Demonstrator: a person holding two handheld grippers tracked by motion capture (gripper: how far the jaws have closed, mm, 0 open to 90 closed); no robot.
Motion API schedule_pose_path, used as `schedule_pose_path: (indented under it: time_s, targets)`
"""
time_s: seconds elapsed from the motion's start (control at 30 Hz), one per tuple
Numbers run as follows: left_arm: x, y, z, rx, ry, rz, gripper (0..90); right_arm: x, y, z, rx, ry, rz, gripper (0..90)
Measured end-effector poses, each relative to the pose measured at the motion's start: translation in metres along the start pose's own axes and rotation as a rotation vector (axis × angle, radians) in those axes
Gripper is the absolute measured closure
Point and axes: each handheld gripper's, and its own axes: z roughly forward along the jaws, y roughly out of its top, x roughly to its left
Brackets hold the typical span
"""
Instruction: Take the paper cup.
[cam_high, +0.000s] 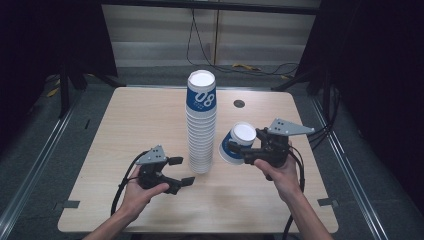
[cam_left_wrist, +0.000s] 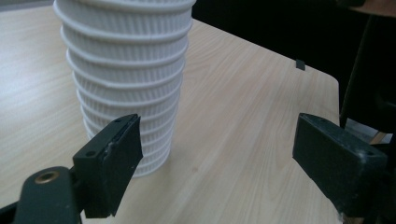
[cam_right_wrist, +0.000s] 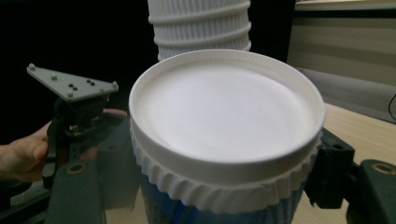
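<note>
A tall stack of upturned white ribbed paper cups (cam_high: 201, 135) stands at the middle of the wooden table (cam_high: 125, 125); its top cup carries a blue band marked 08. My left gripper (cam_high: 182, 171) is open just left of the stack's base, with nothing between its fingers. In the left gripper view the stack (cam_left_wrist: 126, 79) rises beyond the left finger (cam_left_wrist: 112, 163). My right gripper (cam_high: 246, 145) is shut on a single blue-and-white cup (cam_high: 235, 145), held tilted just right of the stack. In the right gripper view this cup (cam_right_wrist: 226, 116) turns its white base to the camera, jaws pressing both sides.
A small dark round fitting (cam_high: 239, 103) sits in the table behind the stack. Grey tape tabs mark the front corners (cam_high: 66, 204). Cables (cam_high: 245, 67) lie on the floor beyond the far edge. The left gripper with its grey plate (cam_right_wrist: 74, 86) is seen beyond the held cup.
</note>
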Motion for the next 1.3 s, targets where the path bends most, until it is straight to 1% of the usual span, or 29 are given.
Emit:
schedule_pose_path:
  time_s: [0.03,0.07,0.1,0.13,0.2,0.23,0.27,0.33,0.37,0.43,0.47,0.5,0.57,0.6,0.7,0.73,0.8,0.83,0.87,0.9,0.93,0.97,1.07,1.13,1.17,1.2,1.23,1.27,1.3]
  targets:
    - [-0.001,0.002,0.001,-0.012,-0.007,0.001,15.8,0.0,-0.003,0.002,0.002,0.008,-0.001,27.1]
    - [-0.002,0.004,0.001,-0.024,-0.013,0.002,15.8,0.0,-0.006,0.004,0.011,0.015,0.012,27.1]
    - [-0.002,0.005,0.001,-0.028,-0.015,0.002,15.7,0.001,-0.01,0.007,0.009,0.024,0.013,27.1]
    - [-0.003,0.004,0.002,-0.031,-0.017,0.003,15.7,0.001,-0.01,0.007,0.009,0.024,0.013,27.1]
    - [-0.006,0.001,0.005,-0.012,-0.01,0.021,15.7,0.003,-0.015,0.012,0.017,0.035,0.025,27.2]
    - [-0.006,0.001,0.005,-0.012,-0.01,0.021,15.7,0.003,-0.015,0.012,0.017,0.035,0.025,27.2]
    - [-0.006,0.0,0.005,-0.011,-0.021,0.018,15.7,0.004,-0.018,0.014,0.019,0.049,0.024,27.2]
    - [-0.007,0.0,0.004,-0.019,-0.016,0.02,15.7,0.007,-0.025,0.019,0.022,0.063,0.022,27.2]
    - [-0.006,0.0,0.003,-0.024,-0.021,0.017,15.7,0.008,-0.032,0.024,0.035,0.089,0.029,27.3]
    - [-0.006,-0.001,0.003,-0.025,-0.015,0.013,15.7,0.009,-0.037,0.029,0.057,0.1,0.038,27.3]
    - [-0.006,-0.002,0.004,-0.022,-0.011,0.004,15.6,0.01,-0.039,0.032,0.068,0.108,0.039,27.3]
    - [-0.006,-0.004,0.004,-0.009,-0.028,0.007,15.6,0.011,-0.041,0.034,0.075,0.111,0.038,27.4]
    - [-0.007,-0.005,0.004,-0.011,-0.027,0.008,15.7,0.013,-0.044,0.037,0.081,0.131,0.044,27.3]
    - [-0.007,-0.005,0.003,-0.011,-0.034,0.005,15.7,0.013,-0.044,0.037,0.081,0.131,0.044,27.3]
    - [-0.007,-0.008,0.002,-0.027,-0.067,0.007,15.6,0.016,-0.05,0.041,0.085,0.161,0.044,27.3]
    - [-0.007,-0.008,0.002,-0.014,-0.071,0.017,15.6,0.016,-0.05,0.041,0.085,0.161,0.044,27.3]
    - [-0.007,-0.009,0.0,-0.016,-0.081,0.036,15.6,0.017,-0.053,0.043,0.087,0.166,0.045,27.3]
    - [-0.007,-0.011,0.0,-0.016,-0.09,0.041,15.6,0.018,-0.055,0.045,0.075,0.183,0.06,27.4]
    - [-0.007,-0.011,0.0,-0.015,-0.096,0.037,15.6,0.019,-0.055,0.046,0.075,0.192,0.06,27.4]
    - [-0.008,-0.012,0.001,-0.004,-0.098,0.038,15.6,0.021,-0.056,0.047,0.078,0.201,0.054,27.4]
    - [-0.01,-0.013,0.002,0.0,-0.11,0.038,15.8,0.022,-0.056,0.048,0.077,0.196,0.051,27.5]
    - [-0.01,-0.013,0.002,0.0,-0.11,0.038,15.8,0.023,-0.056,0.049,0.07,0.208,0.047,27.6]
    - [-0.011,-0.012,0.002,-0.014,-0.113,0.036,15.9,0.025,-0.059,0.052,0.086,0.227,0.045,27.6]
    - [-0.011,-0.012,0.002,-0.026,-0.128,0.02,15.9,0.025,-0.061,0.053,0.088,0.229,0.052,27.6]
    - [-0.012,-0.012,0.001,-0.03,-0.123,0.033,15.8,0.027,-0.065,0.056,0.104,0.239,0.052,27.6]
    - [-0.013,-0.012,0.001,-0.029,-0.112,0.053,15.8,0.027,-0.065,0.056,0.104,0.239,0.052,27.6]
    - [-0.014,-0.012,0.002,-0.028,-0.113,0.059,15.8,0.028,-0.067,0.06,0.108,0.247,0.05,27.6]
    - [-0.014,-0.012,0.002,-0.028,-0.113,0.059,15.8,0.028,-0.067,0.06,0.108,0.247,0.05,27.6]
    - [-0.014,-0.013,0.003,-0.036,-0.123,0.045,15.8,0.029,-0.068,0.061,0.113,0.246,0.054,27.6]
